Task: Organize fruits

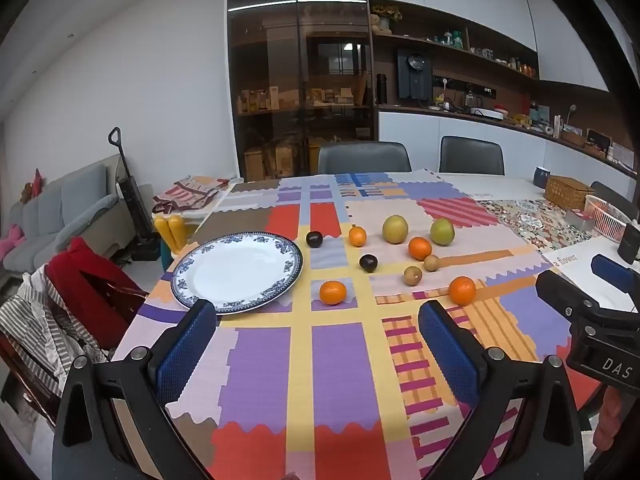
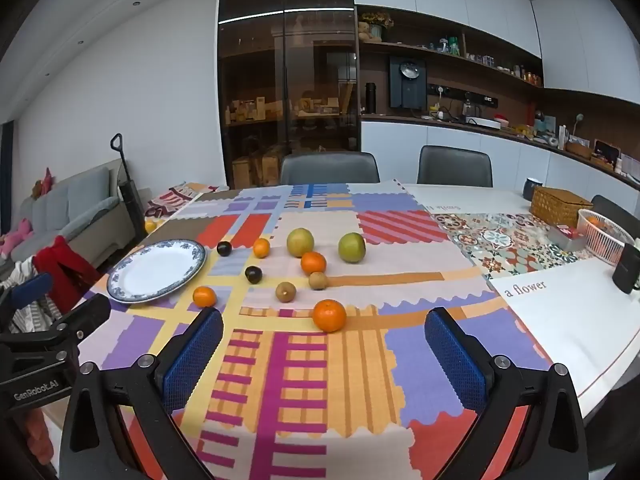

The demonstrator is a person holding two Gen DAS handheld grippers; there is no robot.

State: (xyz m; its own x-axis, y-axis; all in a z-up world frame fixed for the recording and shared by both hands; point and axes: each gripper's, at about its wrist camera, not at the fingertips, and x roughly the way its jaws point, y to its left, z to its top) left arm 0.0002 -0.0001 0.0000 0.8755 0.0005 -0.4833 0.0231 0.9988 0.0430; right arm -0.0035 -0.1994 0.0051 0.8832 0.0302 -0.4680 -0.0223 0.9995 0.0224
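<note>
A blue-rimmed white plate (image 1: pixel 238 271) (image 2: pixel 157 270) lies bare on the patchwork tablecloth at the left. Right of it lie loose fruits: several oranges, the nearest one (image 1: pixel 462 290) (image 2: pixel 329 315), another (image 1: pixel 333 292) (image 2: pixel 204 296) by the plate; two dark plums (image 1: pixel 314 239) (image 2: pixel 253 274); two green-yellow round fruits (image 1: pixel 395 229) (image 2: pixel 351 247); two brown kiwis (image 1: pixel 412 275) (image 2: pixel 285 291). My left gripper (image 1: pixel 316 316) hovers open over the cloth, short of the plate and fruit. My right gripper (image 2: pixel 323 324) is open too, the nearest orange just beyond its fingertips. Both hold nothing.
A woven basket (image 2: pixel 560 205), a white wire basket (image 2: pixel 606 236), a dark mug (image 2: pixel 531 189) and a black box (image 2: pixel 626 274) stand at the table's right. Two grey chairs (image 2: pixel 330 168) stand behind the table. A chair with red clothing (image 1: pixel 86 280) is at the left.
</note>
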